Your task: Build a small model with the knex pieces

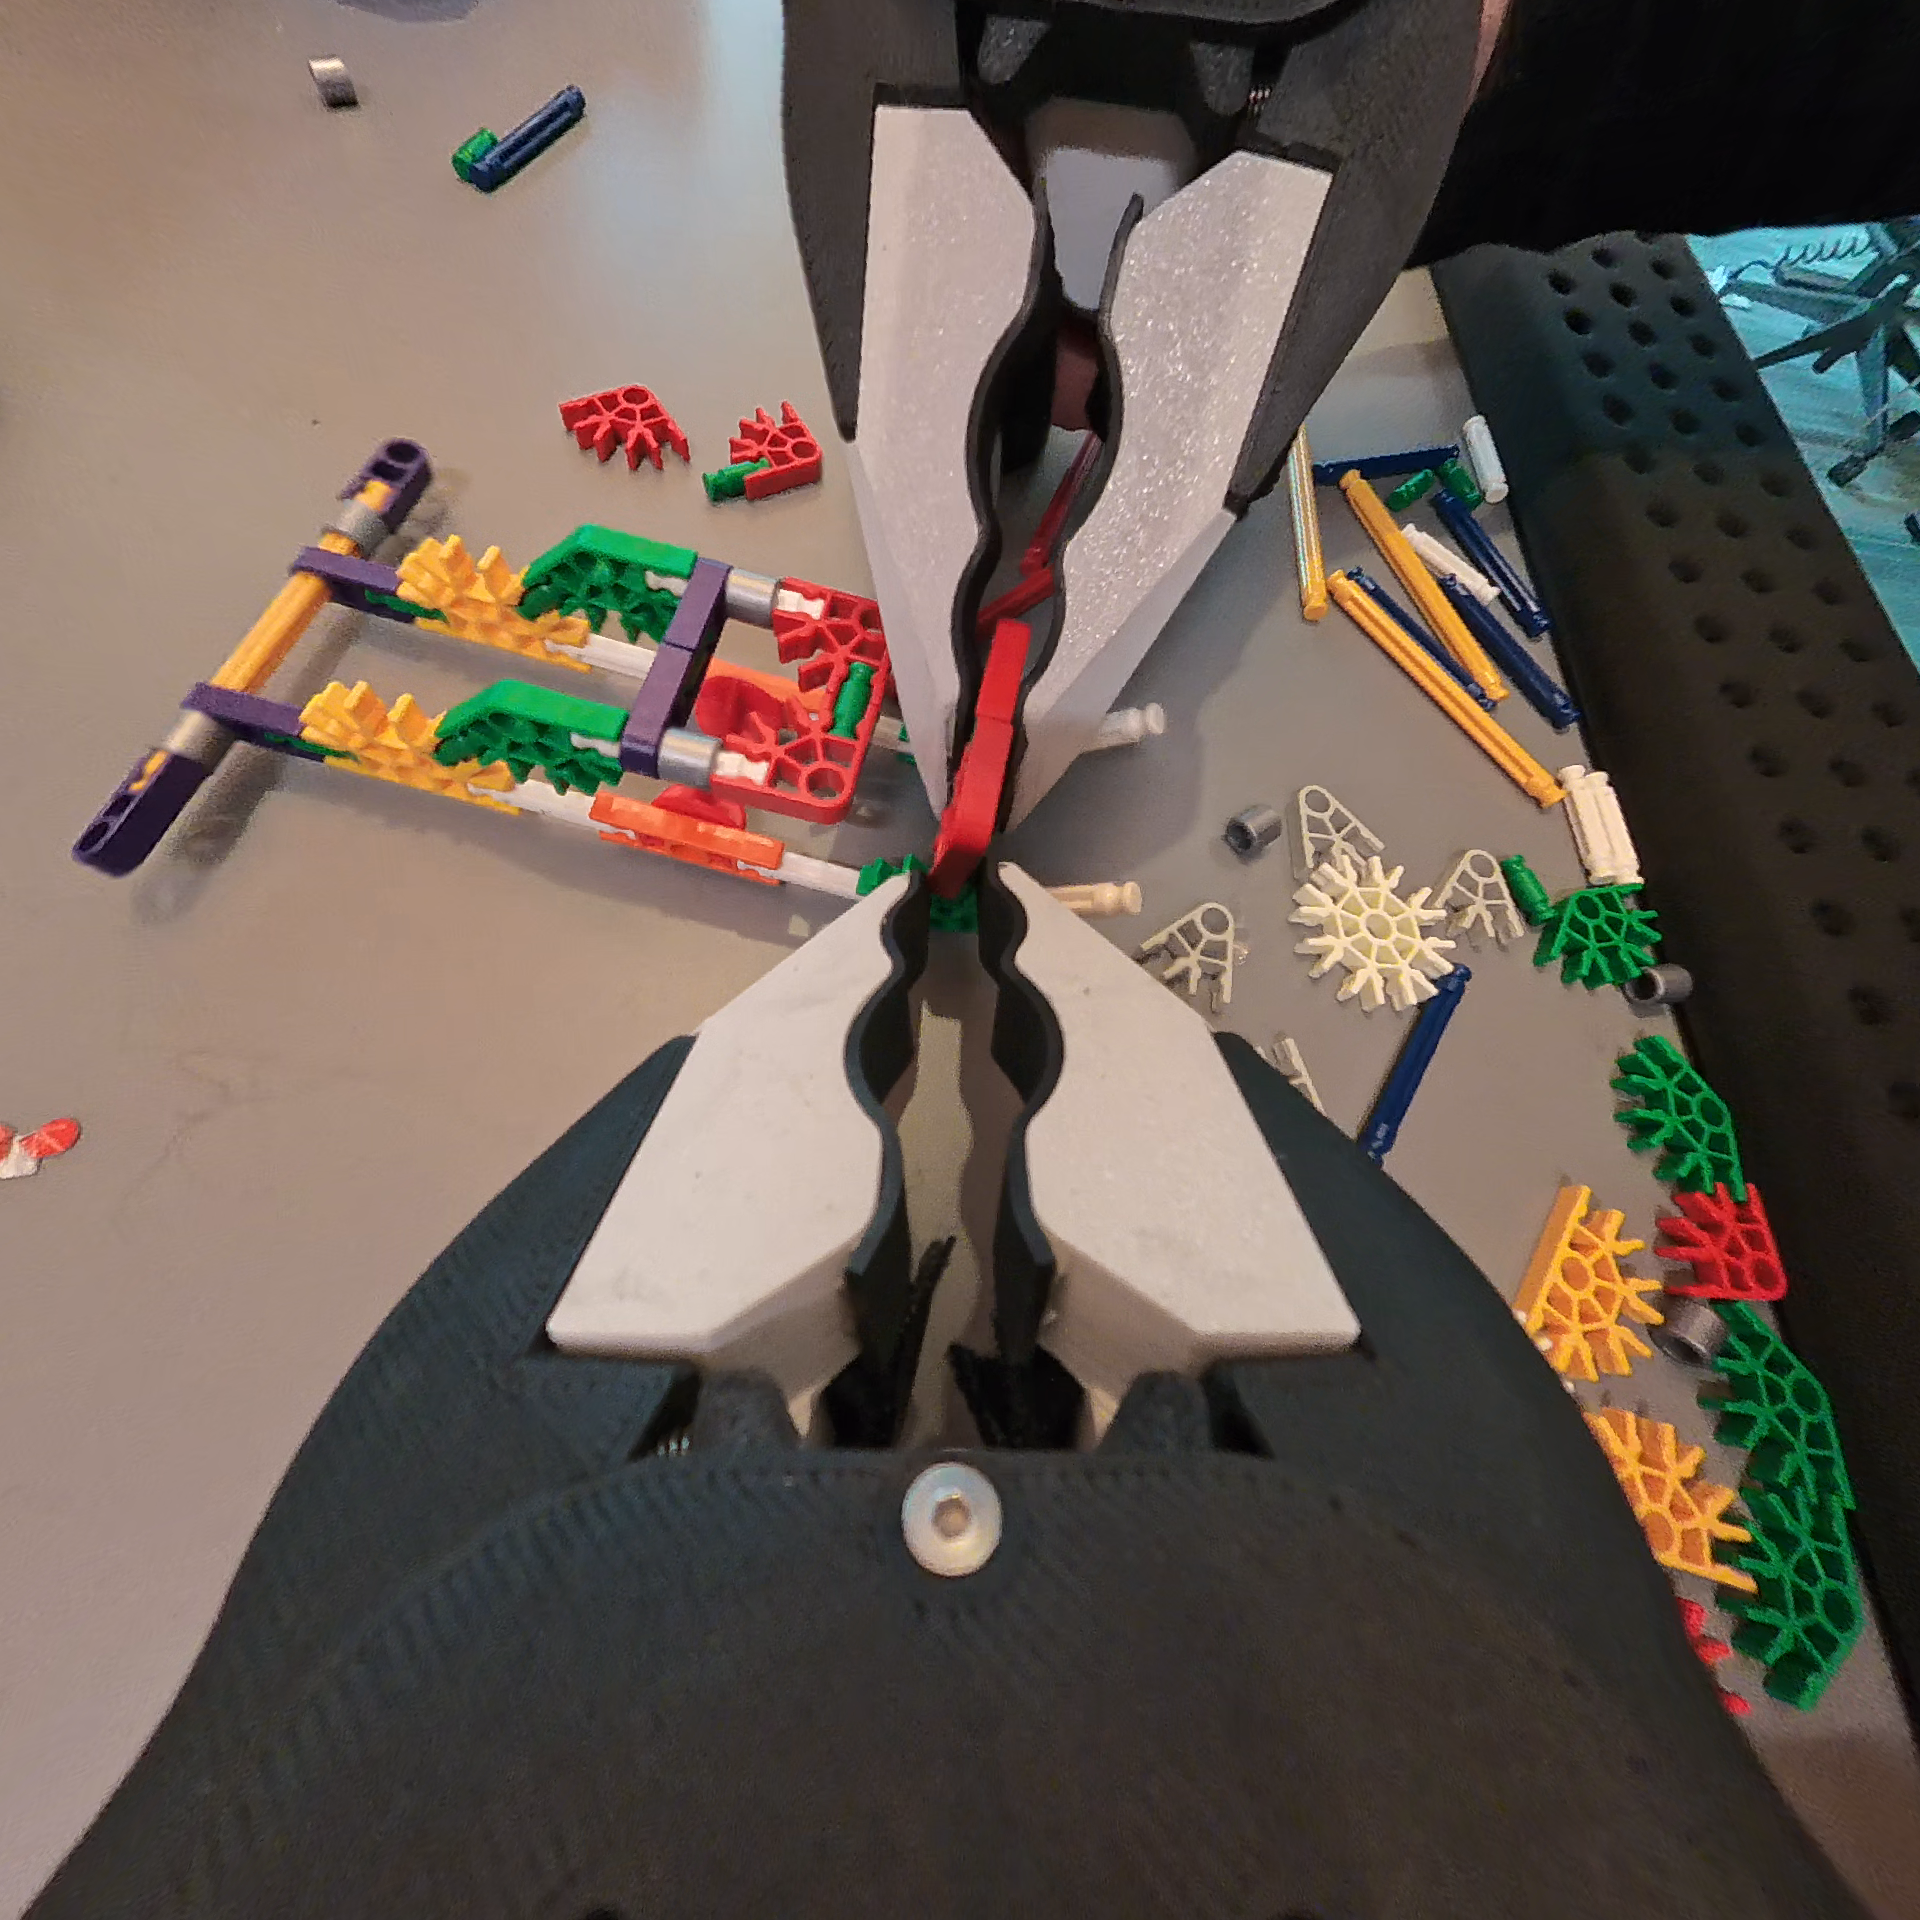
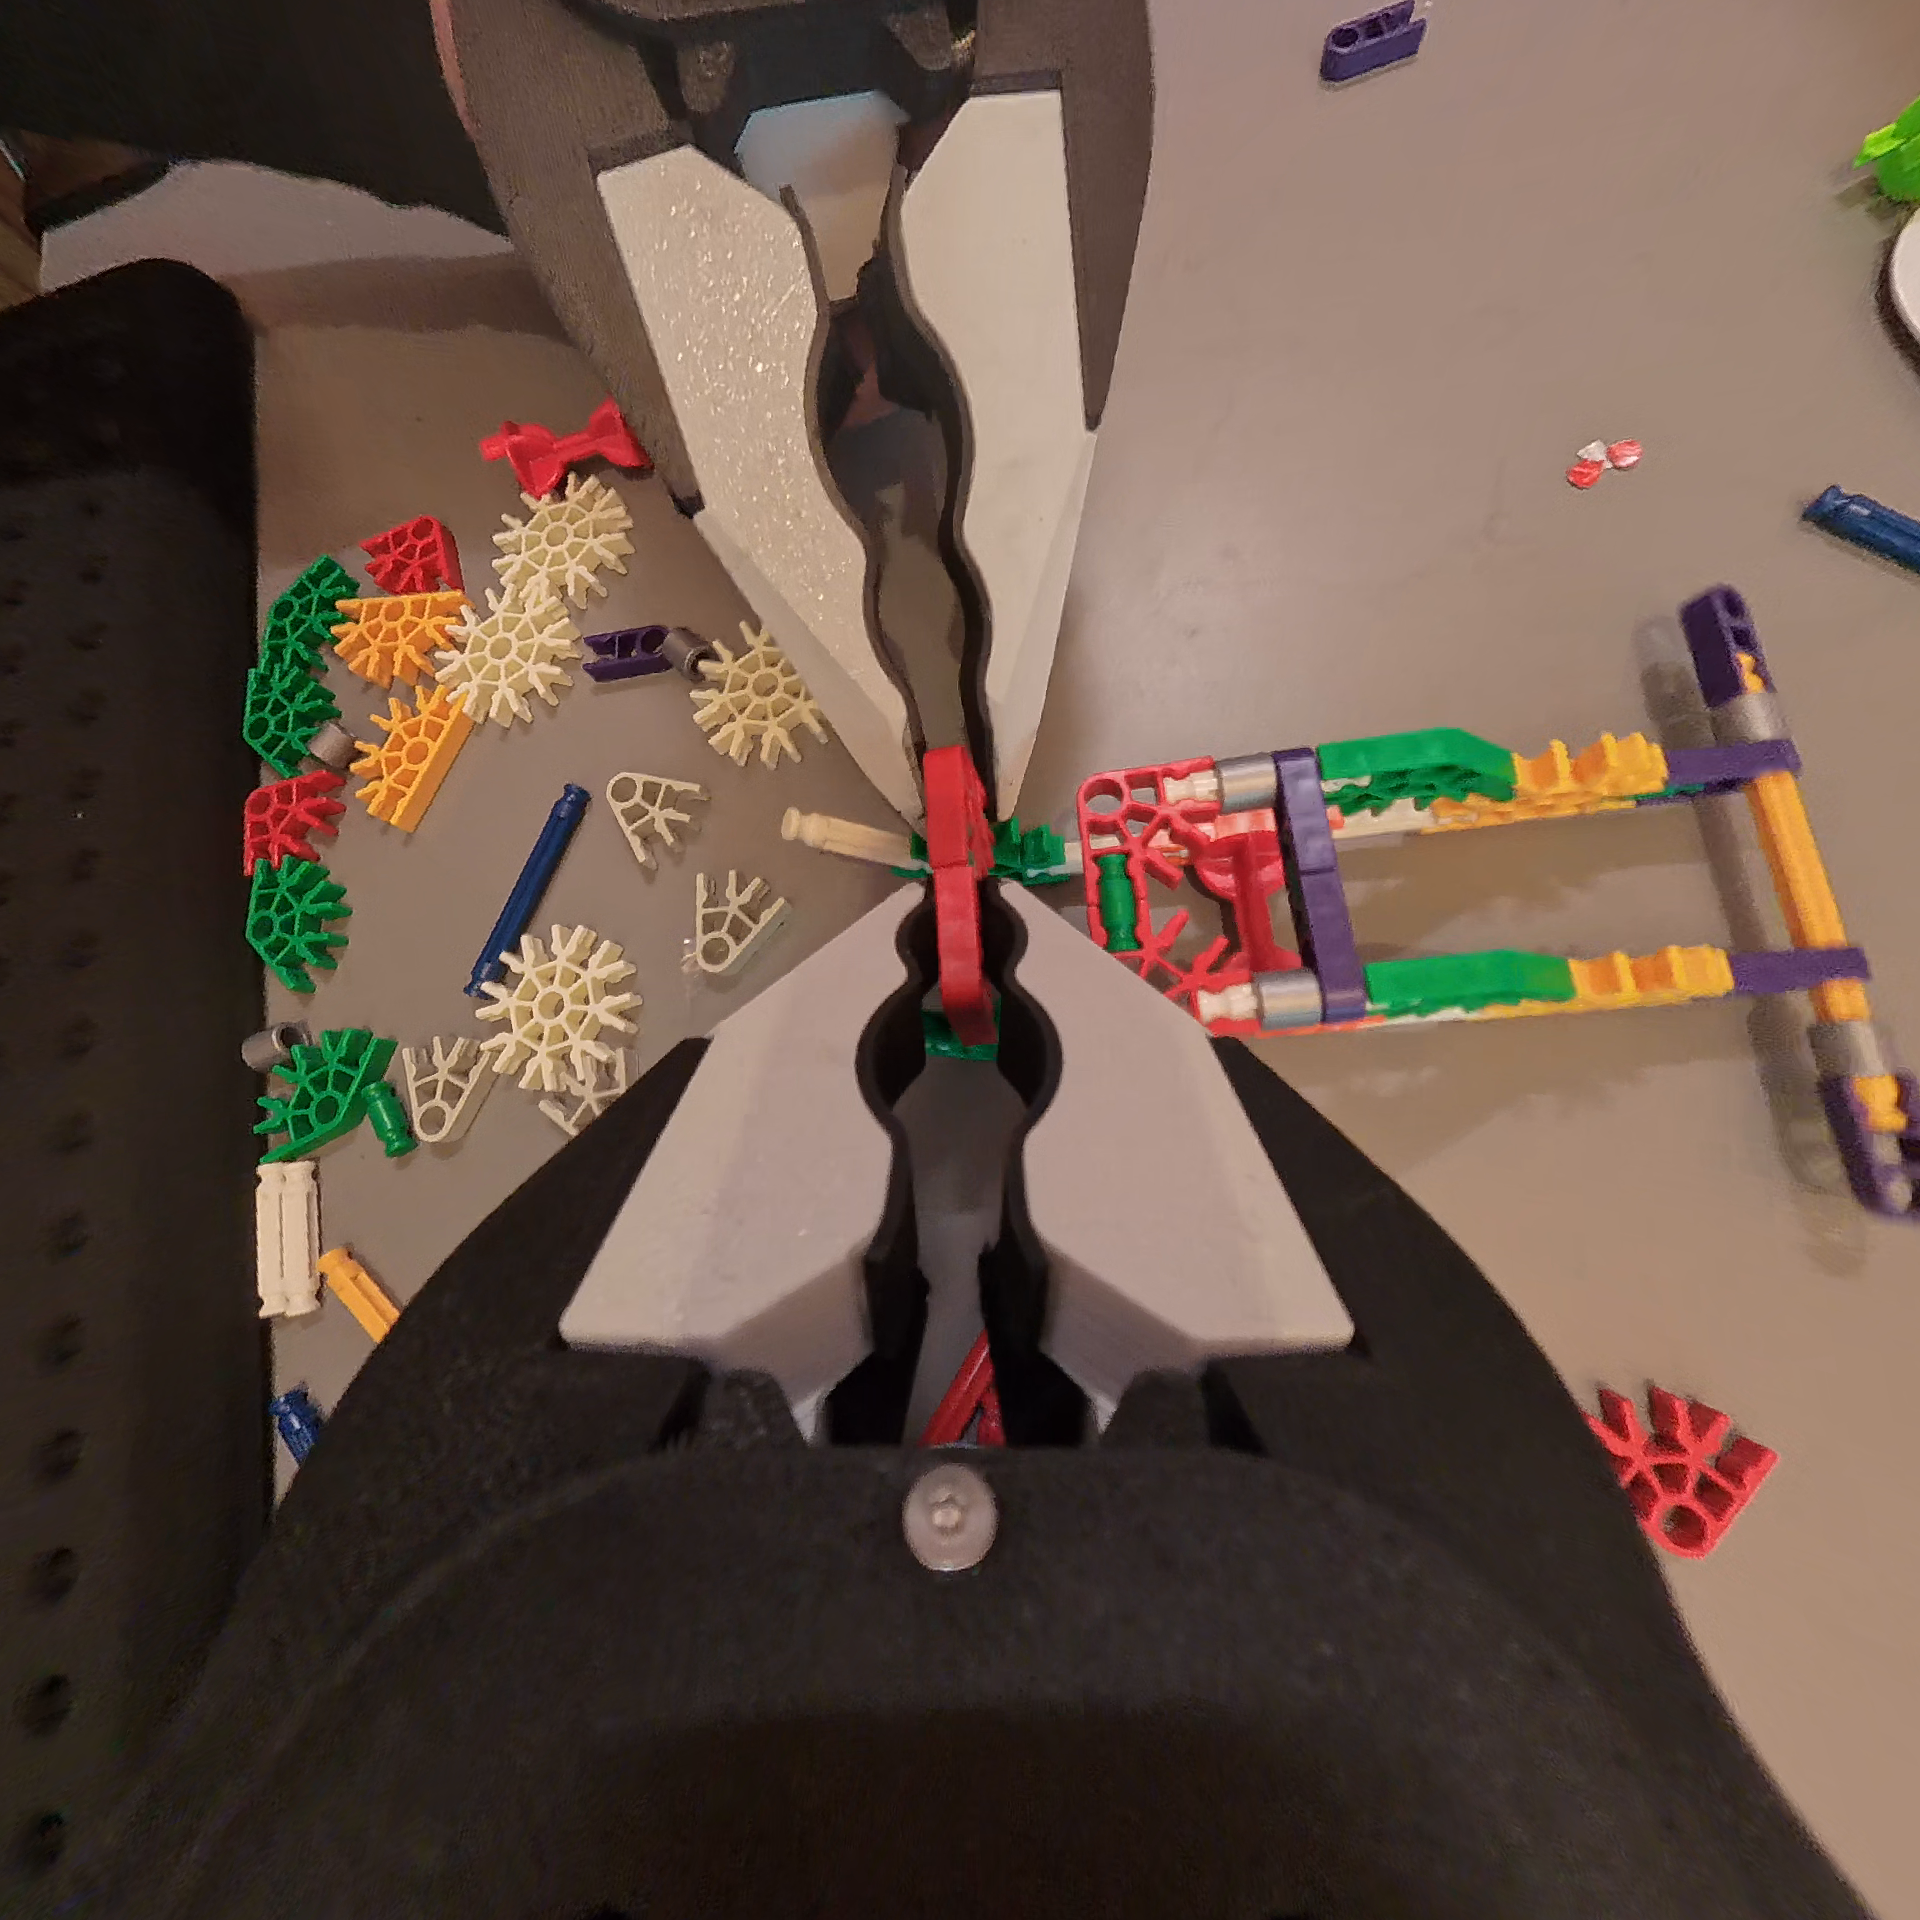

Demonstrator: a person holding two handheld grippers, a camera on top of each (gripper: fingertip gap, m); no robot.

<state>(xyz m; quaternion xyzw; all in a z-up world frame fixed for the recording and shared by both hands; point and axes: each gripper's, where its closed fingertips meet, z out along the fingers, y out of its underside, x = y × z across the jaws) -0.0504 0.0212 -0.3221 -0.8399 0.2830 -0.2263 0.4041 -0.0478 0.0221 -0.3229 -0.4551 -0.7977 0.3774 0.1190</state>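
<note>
Nearest the lens in the left wrist view, the left gripper (image 1: 958, 894) is reaching forward with its jaws standing narrow, a thin slot showing between them. Their tips are sitting against a small green connector (image 1: 951, 914); whether they are actually clamping it cannot be told. Coming straight at them from the far side, tip to tip, the right gripper (image 2: 956, 935) is pinching a flat red connector (image 2: 951, 894) edge-on between almost closed jaws. The red piece's long axis is running along both pairs of jaws, and it is lying directly ahead of the left jaws, touching the green piece. Both grippers are equally close to this joint.

Left of the left jaws, a many-coloured rod-and-connector frame (image 1: 582, 665) is lying flat on the grey worktop (image 1: 312, 1039), its near end reaching toward the green piece. Right of those jaws, a cream rod (image 1: 1091, 896) is lying just beside the tips, with a white snowflake connector (image 1: 1369, 928) farther out among loose pieces.
</note>
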